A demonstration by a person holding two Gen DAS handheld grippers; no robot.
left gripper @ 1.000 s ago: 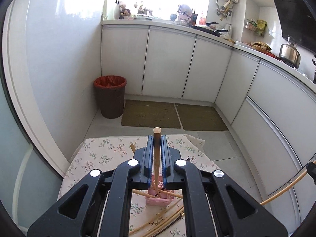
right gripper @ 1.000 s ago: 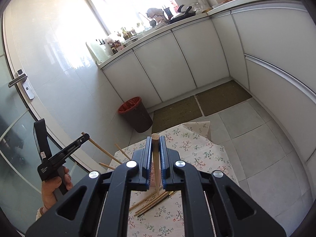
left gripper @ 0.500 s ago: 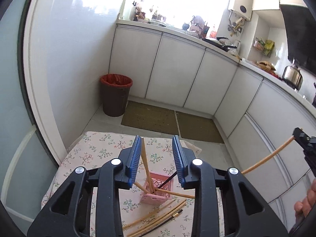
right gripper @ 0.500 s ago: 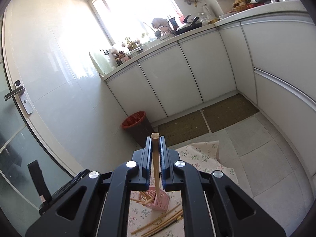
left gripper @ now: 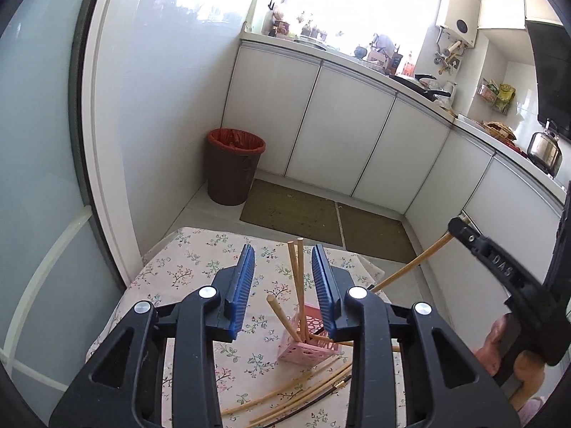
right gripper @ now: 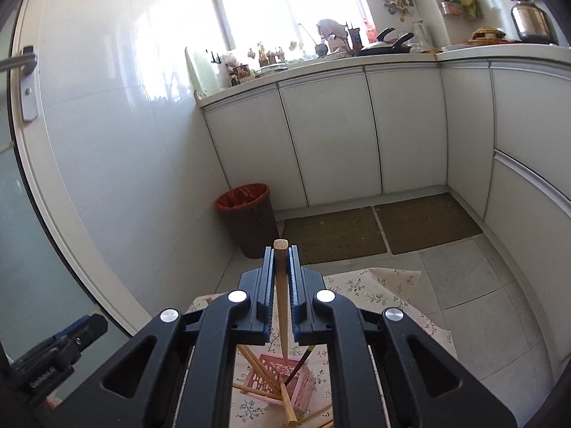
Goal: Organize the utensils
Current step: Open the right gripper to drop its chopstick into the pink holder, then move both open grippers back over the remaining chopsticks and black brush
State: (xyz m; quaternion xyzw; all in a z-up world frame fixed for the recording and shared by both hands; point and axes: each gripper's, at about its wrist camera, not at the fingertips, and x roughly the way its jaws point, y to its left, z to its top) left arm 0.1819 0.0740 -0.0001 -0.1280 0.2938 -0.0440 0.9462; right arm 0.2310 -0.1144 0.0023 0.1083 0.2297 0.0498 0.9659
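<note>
left claw (left gripper: 283, 285): spread, nothing pinched; jaws had just been opening, with two chopsticks (left gripper: 297, 278) standing loose between them.
right claw (right gripper: 282, 278): pressed onto one chopstick (right gripper: 282, 306), tip hanging over the holder.
holder (left gripper: 308, 339): pink slotted box on the floral tablecloth (left gripper: 200, 260), several sticks leaning in it at mixed angles.
loose sticks (left gripper: 296, 392): lying on the cloth just beside the holder, one dark.
risk 1: my stick could hit the leaning ones and skate off the rim.
risk 2: the light holder could tip if I pushed sideways.
risk 3: the left claw sat close and could snag the standing sticks.
</note>
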